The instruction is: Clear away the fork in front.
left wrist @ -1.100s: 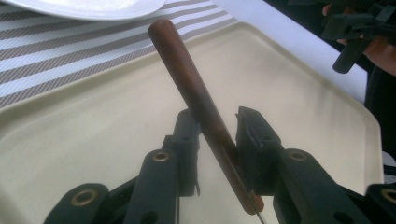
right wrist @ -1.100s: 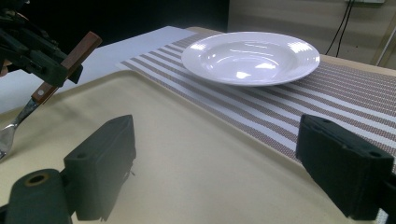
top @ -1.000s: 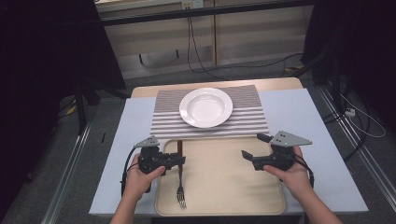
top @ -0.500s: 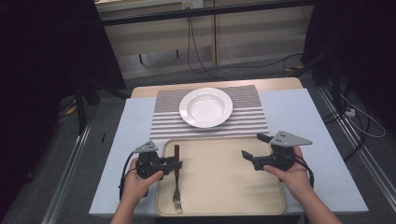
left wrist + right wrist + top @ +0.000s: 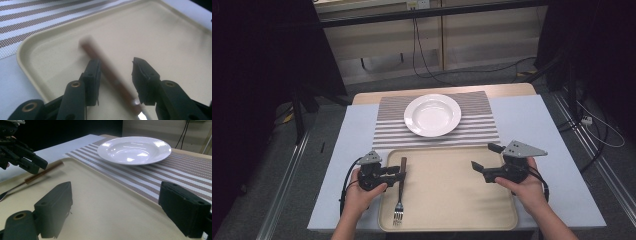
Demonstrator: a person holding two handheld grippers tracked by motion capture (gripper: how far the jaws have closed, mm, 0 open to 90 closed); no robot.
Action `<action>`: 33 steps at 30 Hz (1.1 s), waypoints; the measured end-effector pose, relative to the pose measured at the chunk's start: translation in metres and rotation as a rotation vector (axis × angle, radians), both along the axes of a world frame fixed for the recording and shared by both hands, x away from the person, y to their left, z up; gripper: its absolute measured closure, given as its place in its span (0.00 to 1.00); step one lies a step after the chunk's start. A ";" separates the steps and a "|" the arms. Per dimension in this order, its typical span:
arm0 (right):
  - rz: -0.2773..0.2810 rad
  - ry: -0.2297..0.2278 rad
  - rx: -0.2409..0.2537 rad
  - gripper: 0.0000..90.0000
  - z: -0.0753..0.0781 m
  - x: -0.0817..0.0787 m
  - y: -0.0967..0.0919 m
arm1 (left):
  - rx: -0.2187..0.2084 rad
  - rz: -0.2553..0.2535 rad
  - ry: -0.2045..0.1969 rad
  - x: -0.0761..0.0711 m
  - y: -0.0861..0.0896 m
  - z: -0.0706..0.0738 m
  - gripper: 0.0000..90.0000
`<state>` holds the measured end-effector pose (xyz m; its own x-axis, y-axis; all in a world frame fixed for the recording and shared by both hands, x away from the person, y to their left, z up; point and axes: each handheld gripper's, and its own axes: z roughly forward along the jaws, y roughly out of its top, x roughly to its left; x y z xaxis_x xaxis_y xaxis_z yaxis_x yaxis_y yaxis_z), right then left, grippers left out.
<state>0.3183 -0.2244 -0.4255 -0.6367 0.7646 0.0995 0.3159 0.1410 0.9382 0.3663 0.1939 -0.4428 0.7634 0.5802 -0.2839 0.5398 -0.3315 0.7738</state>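
Left gripper, parted, straddles fork handle on tray.

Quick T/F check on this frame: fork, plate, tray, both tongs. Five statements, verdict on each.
1. The fork lies on the tray. True.
2. The plate sits on the tray. False: it rests on the striped placemat beyond the tray.
3. The left tongs straddle the fork's brown handle, jaws apart. True.
4. The right tongs grip the plate. False: they are open over the tray, holding nothing.
5. The plate holds food. False: it is empty.
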 end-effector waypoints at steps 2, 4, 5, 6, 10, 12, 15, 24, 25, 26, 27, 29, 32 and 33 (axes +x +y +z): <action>-0.002 0.000 -0.002 0.13 0.000 -0.001 -0.001 | -0.001 0.007 -0.012 0.000 0.001 0.001 0.65; -0.003 0.001 -0.004 0.13 -0.001 -0.001 -0.002 | -0.006 0.012 -0.017 0.000 0.003 0.002 0.64; -0.004 0.001 -0.005 0.13 -0.001 -0.001 -0.002 | -0.008 0.017 -0.021 -0.001 0.004 0.003 0.62; -0.005 0.003 -0.005 0.13 -0.001 -0.002 -0.002 | -0.015 0.019 -0.024 -0.001 0.005 0.004 0.61; 0.002 0.009 -0.008 0.13 -0.002 -0.005 -0.003 | -0.053 0.050 -0.051 -0.004 0.011 0.010 0.55; 0.000 0.016 -0.001 0.13 -0.002 -0.006 -0.004 | -0.060 0.066 -0.070 -0.005 0.016 0.013 0.51; -0.003 0.014 -0.004 0.13 -0.001 -0.008 -0.007 | -0.051 0.092 -0.082 -0.009 0.024 0.017 0.41; -0.023 0.037 -0.027 0.14 -0.006 -0.023 -0.027 | -0.031 0.100 -0.134 -0.018 0.043 0.024 0.28; -0.026 0.040 -0.027 0.14 -0.006 -0.025 -0.029 | -0.033 0.102 -0.139 -0.019 0.044 0.024 0.26; -0.028 0.042 -0.030 0.14 -0.007 -0.026 -0.032 | -0.031 0.100 -0.144 -0.019 0.045 0.025 0.25; -0.033 0.045 -0.032 0.14 -0.008 -0.028 -0.034 | -0.031 0.098 -0.149 -0.020 0.045 0.025 0.25; -0.037 0.049 -0.033 0.14 -0.009 -0.031 -0.037 | -0.025 0.097 -0.151 -0.021 0.046 0.026 0.23; -0.037 0.052 -0.040 0.14 -0.011 -0.035 -0.042 | -0.019 0.103 -0.154 -0.022 0.046 0.026 0.20; -0.039 0.051 -0.043 0.14 -0.011 -0.036 -0.044 | -0.022 0.100 -0.157 -0.023 0.046 0.026 0.19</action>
